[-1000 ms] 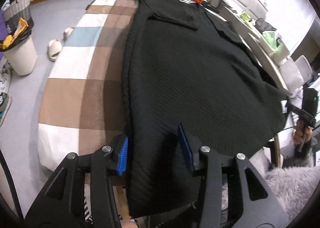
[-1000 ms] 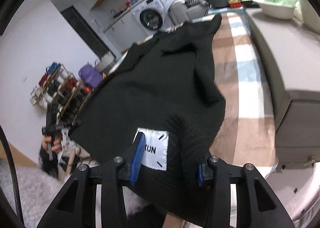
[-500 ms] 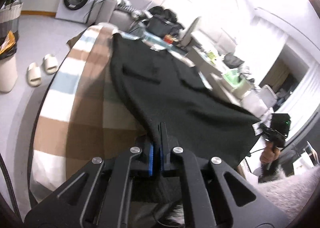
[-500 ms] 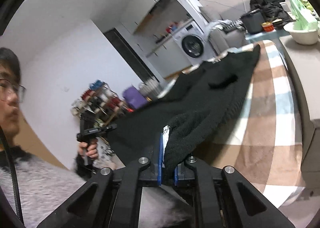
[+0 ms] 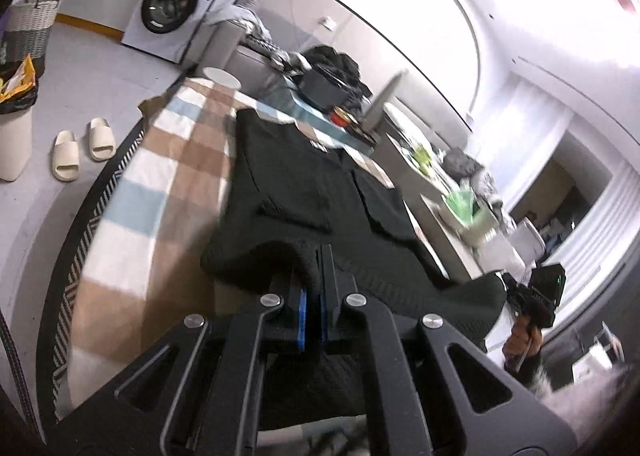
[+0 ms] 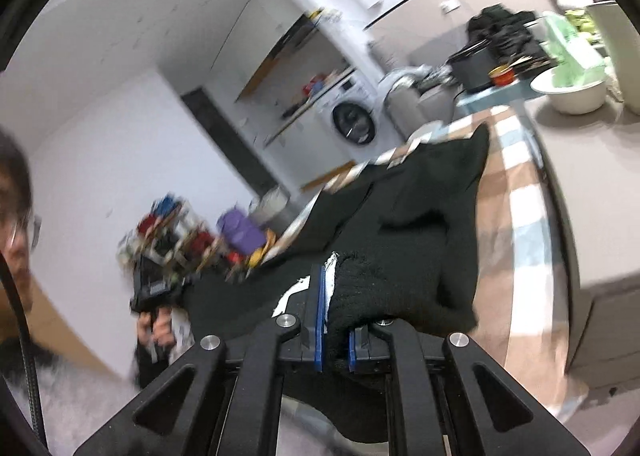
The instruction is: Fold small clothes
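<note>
The sweater (image 5: 320, 196) is black with a white label (image 6: 331, 276); the cover (image 5: 160, 184) is checked brown, white and pale blue; the slippers (image 5: 80, 148) are cream.

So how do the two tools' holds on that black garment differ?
The left tool pinches a thin edge of the garment, pads nearly touching; the right tool clamps a thicker bunch, pads further apart. A white label shows by the right tool, none by the left. Both are shut on the garment's near end.
</note>
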Demonstrator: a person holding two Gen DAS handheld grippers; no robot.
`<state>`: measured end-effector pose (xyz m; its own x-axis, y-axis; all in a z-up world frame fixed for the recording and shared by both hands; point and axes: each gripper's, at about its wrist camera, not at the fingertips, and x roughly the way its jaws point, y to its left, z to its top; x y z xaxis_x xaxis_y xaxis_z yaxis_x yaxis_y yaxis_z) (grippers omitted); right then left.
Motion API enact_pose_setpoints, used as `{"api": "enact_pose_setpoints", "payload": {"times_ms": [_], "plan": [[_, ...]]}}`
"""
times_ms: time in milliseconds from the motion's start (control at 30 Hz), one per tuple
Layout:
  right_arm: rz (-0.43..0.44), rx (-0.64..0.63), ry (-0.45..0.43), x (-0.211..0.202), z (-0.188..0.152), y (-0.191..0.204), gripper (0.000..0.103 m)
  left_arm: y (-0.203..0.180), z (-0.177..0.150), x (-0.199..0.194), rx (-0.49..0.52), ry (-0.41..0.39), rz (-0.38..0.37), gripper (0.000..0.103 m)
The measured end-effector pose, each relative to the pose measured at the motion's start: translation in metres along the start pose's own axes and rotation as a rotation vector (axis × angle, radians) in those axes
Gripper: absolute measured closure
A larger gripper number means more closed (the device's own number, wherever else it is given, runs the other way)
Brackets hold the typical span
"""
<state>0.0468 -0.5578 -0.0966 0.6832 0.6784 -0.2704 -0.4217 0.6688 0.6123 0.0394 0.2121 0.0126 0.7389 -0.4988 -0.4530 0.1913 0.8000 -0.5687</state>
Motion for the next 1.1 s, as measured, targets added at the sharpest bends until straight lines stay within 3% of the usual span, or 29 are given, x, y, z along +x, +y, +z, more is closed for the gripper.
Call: {"api": "enact_pose_setpoints", "payload": {"times_ms": [100, 267, 433, 500, 600, 633, 700, 833, 967, 1100], "plan": [[-0.097, 0.013, -0.032, 0.022, 0.022, -0.011, 0.095, 0.010, 0.024, 0.023, -0.016, -0.022, 0.012, 0.101], [-0.324, 0.047, -0.016, 0.075, 0.056, -0.034, 0.093, 0.026, 0.062, 0.091, -0.044, 0.016, 0.081, 0.101], [-0.454, 0.098, 0.110, 0.120, 0.070, -0.065, 0.086, 0.045, 0.077, 0.148, -0.061, 0.110, 0.210, 0.097], [-0.486, 0.087, 0.150, 0.122, 0.067, -0.069, 0.085, 0.049, 0.072, 0.155, -0.046, 0.131, 0.260, 0.080], [-0.527, 0.054, 0.167, 0.107, 0.056, -0.069, 0.067, 0.059, 0.060, 0.146, -0.057, 0.102, 0.318, 0.051], [-0.562, 0.042, 0.149, 0.097, 0.054, -0.069, 0.057, 0.064, 0.056, 0.142, -0.073, 0.091, 0.322, 0.049], [-0.614, 0.032, 0.130, 0.081, 0.048, -0.067, 0.052, 0.072, 0.047, 0.132, -0.106, 0.093, 0.323, 0.047], [-0.579, 0.077, 0.152, 0.054, 0.032, -0.067, 0.048, 0.072, 0.027, 0.123, -0.117, 0.129, 0.277, 0.046], [-0.546, 0.071, 0.211, 0.057, 0.012, -0.064, 0.044, 0.064, 0.012, 0.135, -0.099, 0.178, 0.211, 0.043], [-0.573, 0.014, 0.226, 0.073, 0.002, -0.056, 0.038, 0.050, 0.008, 0.152, -0.031, 0.211, 0.227, 0.038]]}}
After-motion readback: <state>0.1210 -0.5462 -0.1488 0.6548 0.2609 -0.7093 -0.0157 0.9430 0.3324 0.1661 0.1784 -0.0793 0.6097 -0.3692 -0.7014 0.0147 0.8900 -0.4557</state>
